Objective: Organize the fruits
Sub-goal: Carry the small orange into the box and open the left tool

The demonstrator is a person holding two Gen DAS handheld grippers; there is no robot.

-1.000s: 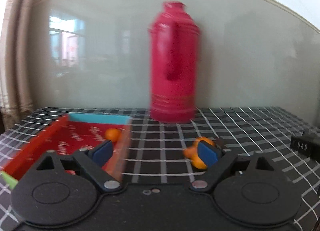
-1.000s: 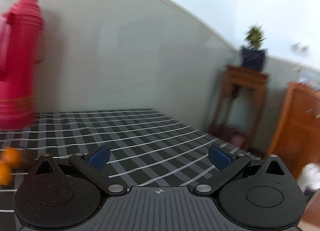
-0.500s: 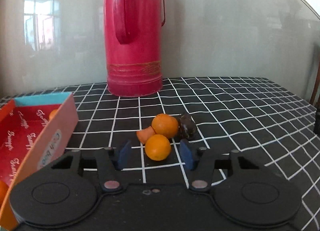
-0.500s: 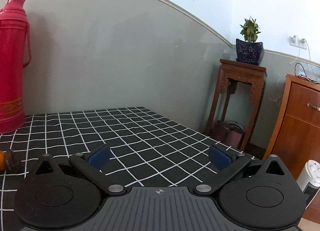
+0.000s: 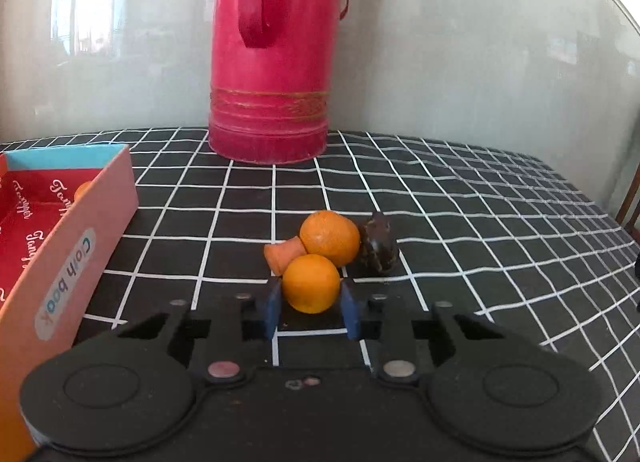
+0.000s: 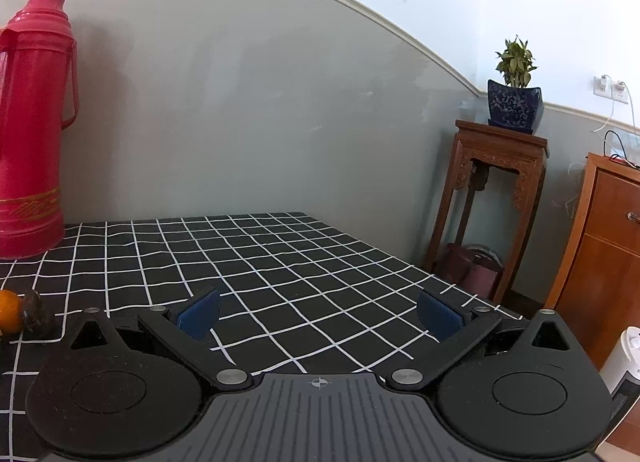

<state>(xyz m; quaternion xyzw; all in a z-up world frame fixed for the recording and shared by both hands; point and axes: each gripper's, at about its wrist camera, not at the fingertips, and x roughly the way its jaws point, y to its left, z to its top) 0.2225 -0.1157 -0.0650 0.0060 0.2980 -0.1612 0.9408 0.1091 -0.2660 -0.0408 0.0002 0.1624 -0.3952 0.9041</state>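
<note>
1. A glossy grey-green wall (image 6: pixel 260 110) rises behind the worktop (image 6: pixel 280 262), which wears a black cloth gridded in white.
2. Above the wall's pale moulding (image 6: pixel 360 10) the surface turns light blue.
3. Right of the worktop stands a carved wooden stand (image 6: pixel 498 190) carrying a blue pot with a green plant (image 6: pixel 515 102).
4. Right of the stand, a wooden cabinet (image 6: pixel 608 238); sockets with white cables (image 6: pixel 610 88) sit above.
5. A window's reflection (image 5: pixel 86 14) glints on the wall.

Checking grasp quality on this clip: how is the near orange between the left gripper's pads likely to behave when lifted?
The near orange is round and smooth, so it may roll or squirt from the left gripper if pinched off-centre. The pads sit at its widest part, which should help. It appears to touch the far orange, which might roll when it leaves.
</note>
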